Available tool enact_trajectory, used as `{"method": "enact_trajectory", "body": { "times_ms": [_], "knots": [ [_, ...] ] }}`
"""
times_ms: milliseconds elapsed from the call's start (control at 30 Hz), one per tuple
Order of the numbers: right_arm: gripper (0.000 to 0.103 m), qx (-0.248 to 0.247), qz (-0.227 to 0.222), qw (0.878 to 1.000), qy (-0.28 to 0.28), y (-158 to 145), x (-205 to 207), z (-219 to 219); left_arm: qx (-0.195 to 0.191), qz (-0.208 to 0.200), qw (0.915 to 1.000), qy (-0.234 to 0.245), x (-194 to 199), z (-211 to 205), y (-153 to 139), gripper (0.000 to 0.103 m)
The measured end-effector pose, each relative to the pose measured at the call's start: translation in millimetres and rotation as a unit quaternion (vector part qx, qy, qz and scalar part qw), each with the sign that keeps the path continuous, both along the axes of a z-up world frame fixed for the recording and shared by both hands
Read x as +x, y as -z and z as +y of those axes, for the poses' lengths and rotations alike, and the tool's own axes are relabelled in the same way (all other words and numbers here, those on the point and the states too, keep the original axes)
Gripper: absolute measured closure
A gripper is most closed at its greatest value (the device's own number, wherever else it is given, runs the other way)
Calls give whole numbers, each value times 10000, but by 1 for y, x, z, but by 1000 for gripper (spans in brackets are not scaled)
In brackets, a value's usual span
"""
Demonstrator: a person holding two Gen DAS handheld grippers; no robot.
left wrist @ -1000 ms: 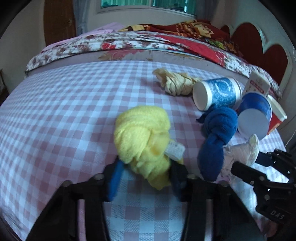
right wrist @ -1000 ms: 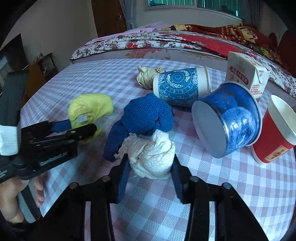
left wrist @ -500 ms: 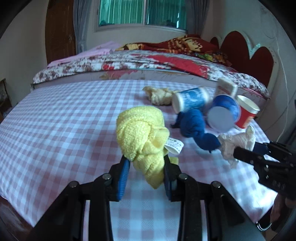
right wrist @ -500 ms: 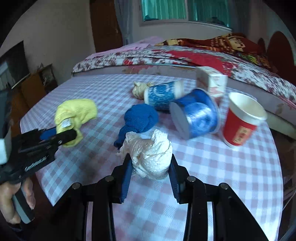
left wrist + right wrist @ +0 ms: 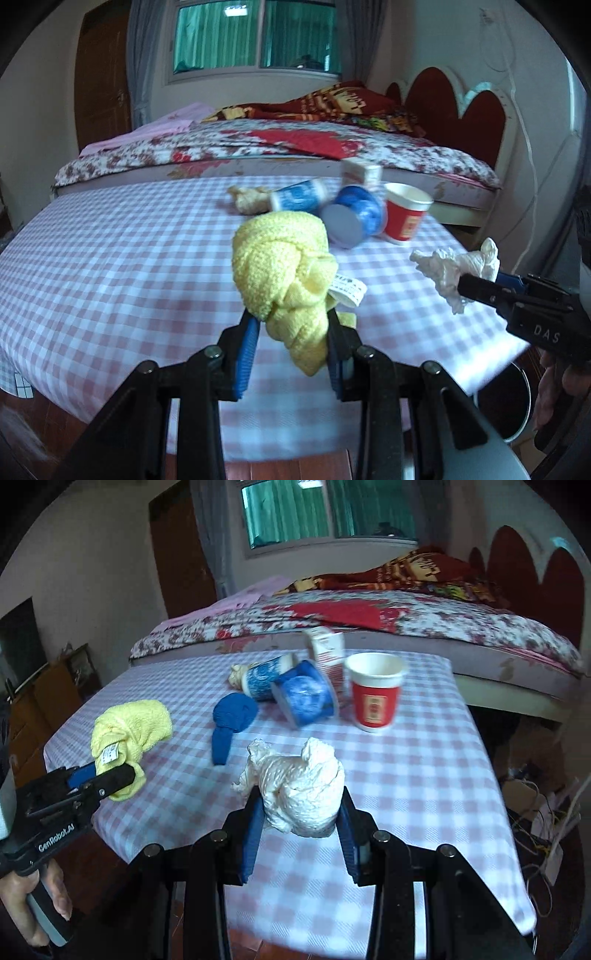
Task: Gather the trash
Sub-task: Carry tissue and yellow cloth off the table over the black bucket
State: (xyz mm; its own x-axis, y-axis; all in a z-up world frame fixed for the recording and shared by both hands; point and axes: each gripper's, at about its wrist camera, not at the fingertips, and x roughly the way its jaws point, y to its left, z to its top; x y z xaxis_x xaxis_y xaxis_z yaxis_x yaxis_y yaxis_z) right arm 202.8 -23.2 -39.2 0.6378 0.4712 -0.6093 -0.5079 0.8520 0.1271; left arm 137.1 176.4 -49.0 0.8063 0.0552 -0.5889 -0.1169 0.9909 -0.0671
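Grippers have risen off the desk (image 5: 424, 775) since a second ago, left gripper (image 5: 291, 332) clenched on yellow cloth (image 5: 284, 273), right gripper (image 5: 299, 823) clenched on white wad (image 5: 299, 794), both ready for disposal.

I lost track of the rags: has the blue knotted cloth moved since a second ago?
No. The blue cloth lies on the checked tablecloth just left of the tipped blue cups, as before; only the camera pulled back.
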Motion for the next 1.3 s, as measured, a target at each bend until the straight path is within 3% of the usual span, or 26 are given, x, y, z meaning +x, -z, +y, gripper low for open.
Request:
{"method": "enact_trajectory", "body": {
  "times_ms": [567,1300],
  "knots": [
    [64,108,-484,9966,660,-28,-74,-99,45,-45,9967,810,-37,-102,-2,69],
    [63,27,-397,9841,1729,-9,-113,-230,6,92,9786,2057,-39,-232,6,69]
  ]
}}
